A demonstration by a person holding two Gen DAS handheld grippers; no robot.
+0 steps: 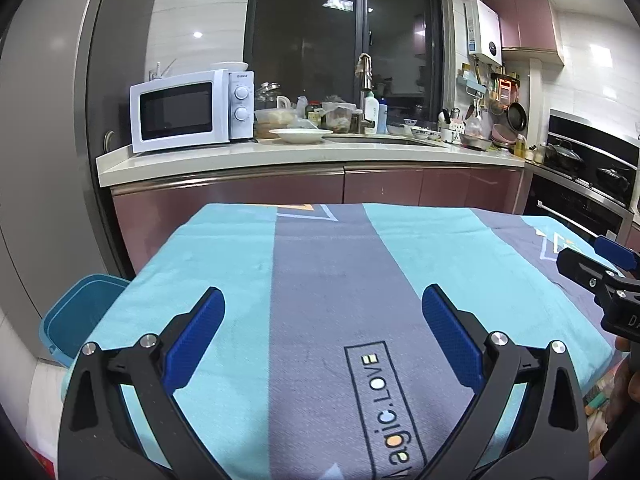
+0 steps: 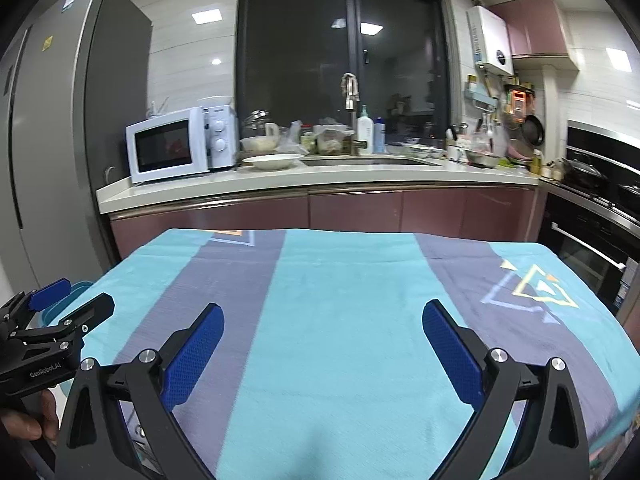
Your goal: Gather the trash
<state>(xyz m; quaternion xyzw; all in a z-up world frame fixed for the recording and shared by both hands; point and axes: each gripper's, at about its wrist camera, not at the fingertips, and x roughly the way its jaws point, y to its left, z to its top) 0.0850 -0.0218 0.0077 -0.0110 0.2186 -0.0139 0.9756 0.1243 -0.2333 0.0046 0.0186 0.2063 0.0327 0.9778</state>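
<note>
Both grippers hang over the near edge of the table (image 1: 320, 264), which is covered with a striped cloth (image 2: 352, 320). The left gripper (image 1: 323, 306) has its jaws spread wide and holds nothing. The right gripper (image 2: 323, 324) is the same: wide open, empty.

I see no trash on the cloth in either view; the surface looks bare from the near edge to the far edge. A blue bin (image 1: 76, 316) stands on the floor just beside the left corner of the table, lower than the top. I cannot see inside it well.

My judgement: either the collecting is finished, or it has not begun and the trash lies outside these views. I cannot tell which. The next move calls for finding a piece to pick, so the person may need to turn the grippers toward another place.

For room, the table top is open and free on all sides. Behind the far edge there is a gap, then the kitchen counter (image 2: 304, 178) with a microwave (image 1: 186, 110) and many dishes. The fridge (image 2: 52, 140) stands close to the left, near the bin, so a reach down there must be narrow and careful.
</note>
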